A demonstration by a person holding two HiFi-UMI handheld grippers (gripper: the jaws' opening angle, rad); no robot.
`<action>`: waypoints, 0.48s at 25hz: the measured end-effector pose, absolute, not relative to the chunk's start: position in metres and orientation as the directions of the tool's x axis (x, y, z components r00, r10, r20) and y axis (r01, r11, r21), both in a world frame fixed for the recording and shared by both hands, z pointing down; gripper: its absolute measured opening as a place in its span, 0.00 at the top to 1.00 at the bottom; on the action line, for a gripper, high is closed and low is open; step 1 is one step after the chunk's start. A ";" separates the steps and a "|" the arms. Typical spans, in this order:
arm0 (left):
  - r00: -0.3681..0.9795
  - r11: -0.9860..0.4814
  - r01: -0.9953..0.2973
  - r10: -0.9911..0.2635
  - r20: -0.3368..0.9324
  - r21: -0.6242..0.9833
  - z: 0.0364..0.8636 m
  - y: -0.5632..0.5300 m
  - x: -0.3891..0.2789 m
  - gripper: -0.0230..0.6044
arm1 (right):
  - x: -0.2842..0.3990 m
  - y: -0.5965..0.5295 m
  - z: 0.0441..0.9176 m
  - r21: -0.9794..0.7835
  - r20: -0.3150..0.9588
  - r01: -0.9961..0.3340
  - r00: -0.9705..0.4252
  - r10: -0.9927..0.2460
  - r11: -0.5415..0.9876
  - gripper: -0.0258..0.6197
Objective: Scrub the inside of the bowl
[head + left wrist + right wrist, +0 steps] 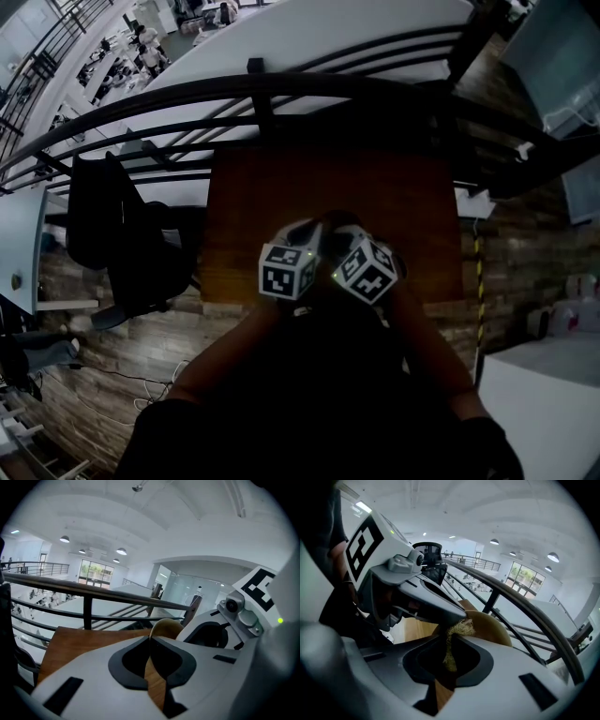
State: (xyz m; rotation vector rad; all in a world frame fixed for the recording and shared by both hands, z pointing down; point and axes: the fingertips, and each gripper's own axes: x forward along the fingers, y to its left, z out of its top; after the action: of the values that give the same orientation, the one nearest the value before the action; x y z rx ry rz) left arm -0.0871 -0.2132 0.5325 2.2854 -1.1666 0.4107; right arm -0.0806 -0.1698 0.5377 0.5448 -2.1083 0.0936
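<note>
In the left gripper view a tan bowl stands up on edge past the jaws, and my left gripper is shut on its thin rim. The right gripper view shows the bowl's hollow just ahead. My right gripper is shut on a wad of yellowish fibre scrubber, whose tuft lies against the bowl's near rim. In the head view both grippers meet over the wooden table, and their marker cubes hide the bowl.
A dark metal railing runs along the table's far edge, with an open hall below it. A chair draped with a dark jacket stands to the table's left. A white cabinet is at the right.
</note>
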 end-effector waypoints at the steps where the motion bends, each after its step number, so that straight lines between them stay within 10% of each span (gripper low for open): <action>1: 0.574 -0.481 -0.818 -0.654 0.492 0.316 0.533 -0.214 -0.089 0.95 | -0.082 -0.166 0.539 0.122 0.813 -0.405 -0.483 -0.325 0.906 0.89; 12: 0.539 -0.436 -0.842 -0.662 0.522 0.317 0.548 -0.220 -0.096 0.95 | -0.057 -0.161 0.539 0.201 0.830 -0.407 -0.412 -0.375 0.891 0.89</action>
State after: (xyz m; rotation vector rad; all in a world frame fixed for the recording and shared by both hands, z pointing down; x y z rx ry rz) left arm -0.0962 -0.2197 0.5477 2.2313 -1.2127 0.4346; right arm -0.0565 -0.1611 0.5386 0.5652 -2.0412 0.0394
